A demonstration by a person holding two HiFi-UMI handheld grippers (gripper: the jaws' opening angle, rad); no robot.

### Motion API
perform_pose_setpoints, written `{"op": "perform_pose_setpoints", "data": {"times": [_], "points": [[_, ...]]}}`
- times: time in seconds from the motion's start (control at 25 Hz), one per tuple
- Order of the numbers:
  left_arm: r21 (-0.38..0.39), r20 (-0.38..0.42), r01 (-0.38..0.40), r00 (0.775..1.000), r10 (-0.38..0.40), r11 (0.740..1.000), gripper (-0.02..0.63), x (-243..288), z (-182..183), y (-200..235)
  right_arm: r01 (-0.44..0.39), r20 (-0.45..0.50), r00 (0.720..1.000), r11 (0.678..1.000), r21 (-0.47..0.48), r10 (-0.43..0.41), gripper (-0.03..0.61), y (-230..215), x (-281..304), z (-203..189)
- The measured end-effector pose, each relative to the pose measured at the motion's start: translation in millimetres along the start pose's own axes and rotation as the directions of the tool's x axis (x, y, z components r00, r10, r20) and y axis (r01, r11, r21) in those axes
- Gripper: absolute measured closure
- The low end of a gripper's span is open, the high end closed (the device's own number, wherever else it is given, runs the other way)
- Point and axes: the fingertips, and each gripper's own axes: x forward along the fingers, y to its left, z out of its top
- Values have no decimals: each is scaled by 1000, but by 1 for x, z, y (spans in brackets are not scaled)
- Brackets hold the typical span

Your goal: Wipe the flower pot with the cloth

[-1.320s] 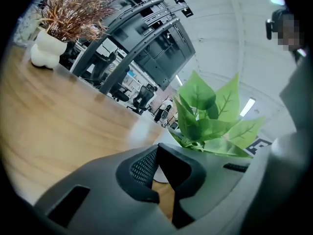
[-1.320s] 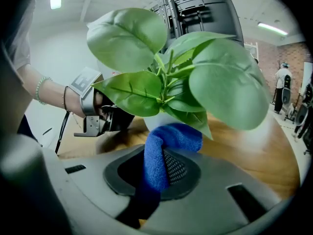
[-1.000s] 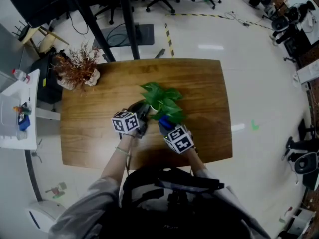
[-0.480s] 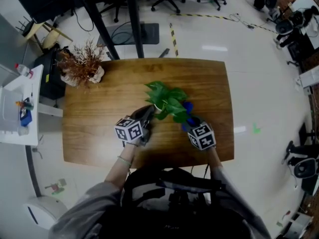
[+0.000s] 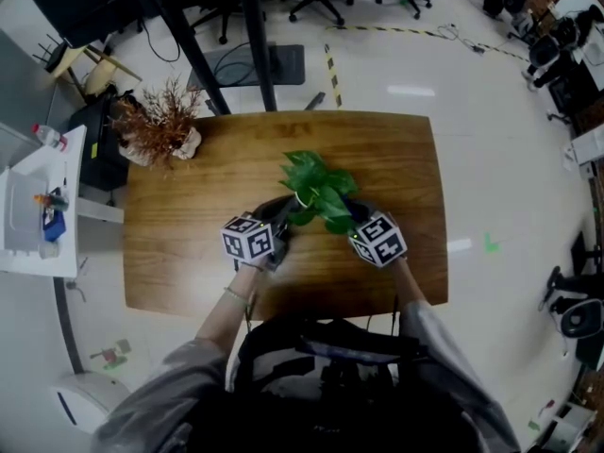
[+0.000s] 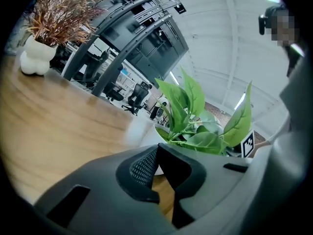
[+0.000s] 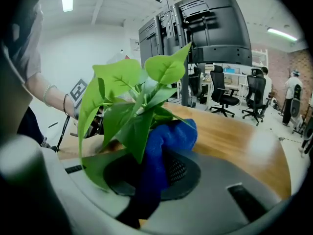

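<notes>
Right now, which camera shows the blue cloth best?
The right gripper view: the blue cloth fills the centre, clamped in the right gripper. The head view hides it under the leaves; the left gripper view shows none of it.

Left gripper [image 5: 280, 216] and right gripper [image 5: 353, 217] had grey shells, black mesh pads [image 6: 142, 167], white cubes [image 5: 248, 241] with black square markers. Sleeves [image 5: 162, 399] were grey, bracelet [image 5: 233, 296] on one wrist.

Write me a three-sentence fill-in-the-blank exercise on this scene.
The right gripper is shut on a ___ cloth.
The flower pot under the green leaves is ___ in colour.
In the head view, the dried brown plant stands at the table's far ___ corner.
Missing words: blue; white; left.
</notes>
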Motion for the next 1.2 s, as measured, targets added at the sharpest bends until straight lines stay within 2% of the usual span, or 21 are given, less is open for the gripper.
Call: {"op": "perform_pose_setpoints", "data": {"times": [0.16,0.32,0.48,0.6,0.72,0.84,1.0,1.2], "points": [[-13,8,-12,1000,12,1000,609,2,9,15,-25,-10,1000,1000,17,25,516,23,9,-5],[-38,-18,2,1000,-3,999,609,8,10,28,-61,-16,998,998,34,61,516,49,18,-7],[-45,-23,8,1000,-9,999,609,10,12,36,-113,-4,994,993,45,113,515,79,28,2],[-33,-23,-1,1000,0,999,609,7,13,35,-114,-13,993,992,52,115,515,87,31,-4],[-7,-8,-25,1000,25,1000,609,-3,15,30,-71,-37,997,995,67,74,515,74,21,-19],[-13,35,-32,999,33,999,609,-14,18,20,5,-54,999,998,63,-1,515,40,2,-32],[-66,79,9,997,-4,998,609,-16,15,4,83,-56,995,997,10,-82,516,-12,-14,-14],[-60,30,23,999,-21,998,609,-11,1,-4,28,-39,999,994,-108,-32,517,-40,-5,22]]}}
